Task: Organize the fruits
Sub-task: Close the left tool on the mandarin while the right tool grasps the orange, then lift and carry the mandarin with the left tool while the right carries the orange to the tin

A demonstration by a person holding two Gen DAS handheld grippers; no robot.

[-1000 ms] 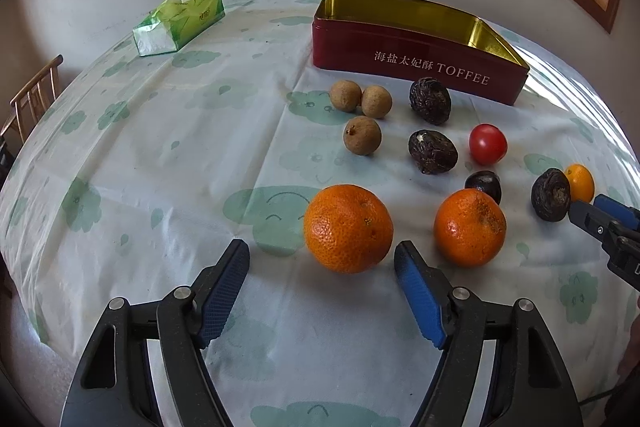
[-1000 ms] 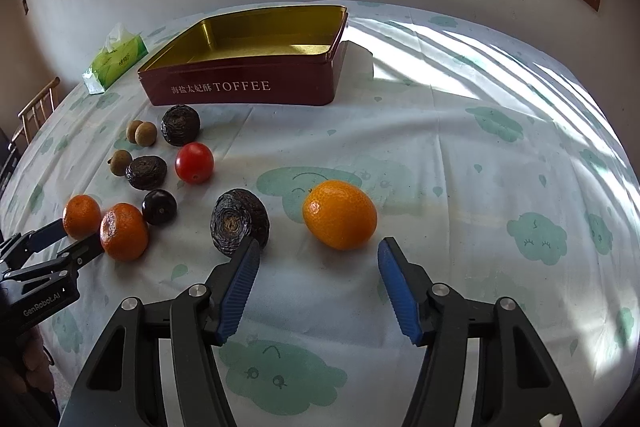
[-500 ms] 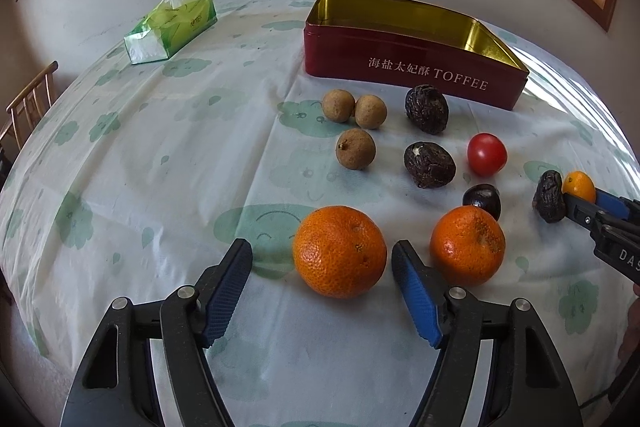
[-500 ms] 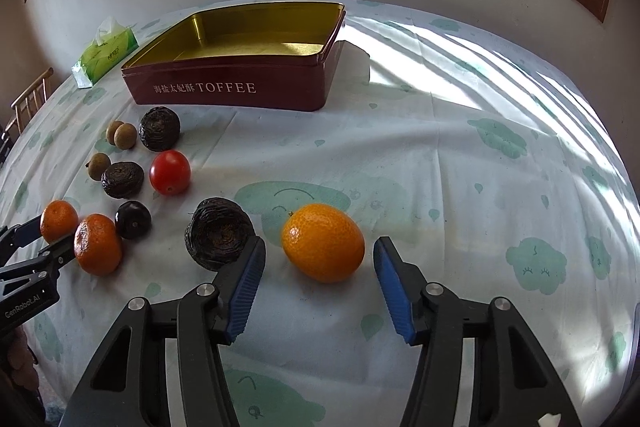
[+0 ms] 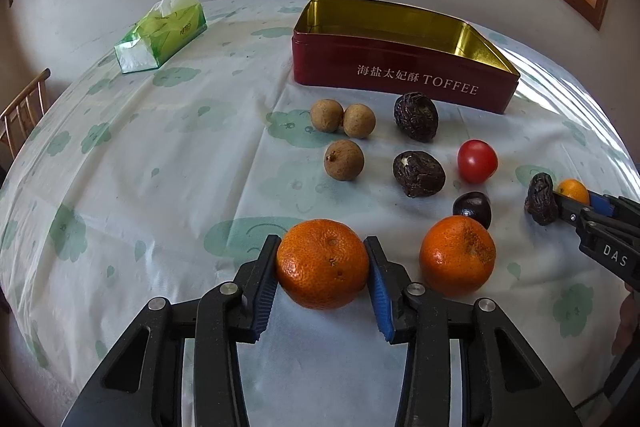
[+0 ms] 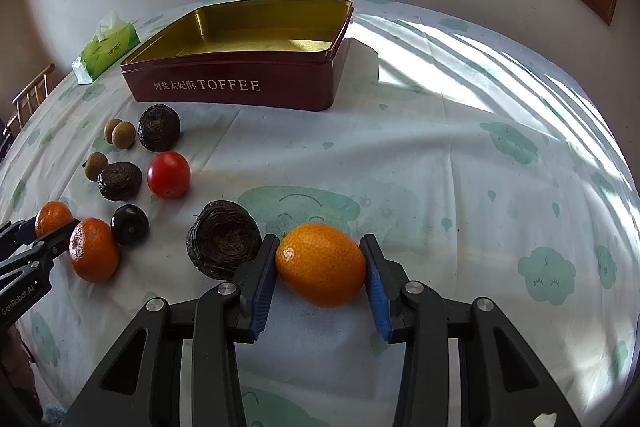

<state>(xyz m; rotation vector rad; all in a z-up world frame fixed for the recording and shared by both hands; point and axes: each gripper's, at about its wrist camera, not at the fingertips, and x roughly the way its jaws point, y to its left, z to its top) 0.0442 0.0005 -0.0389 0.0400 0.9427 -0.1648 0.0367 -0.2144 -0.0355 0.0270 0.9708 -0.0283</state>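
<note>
Left tool [image 5: 322, 263] just closing, pads on mandarin [image 5: 322, 263] in front of tin [image 5: 404, 67]. Right tool [image 6: 320, 263] just closing, pinching kumquat [image 6: 320, 263] beside dark fruit [image 6: 222, 243]. Risk: round skins slip on lift, roll off surface [image 6: 440, 167].

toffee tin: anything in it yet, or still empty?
Empty as far as visible: the toffee tin shows only bare gold floor in the right wrist view; its near inside edge is hidden by the wall.

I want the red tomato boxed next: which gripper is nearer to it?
Right, narrowly. The right gripper, closed on a kumquat, sits just beyond the wrinkled dark fruit from the tomato. The left gripper clamps a tangerine farther off.
</note>
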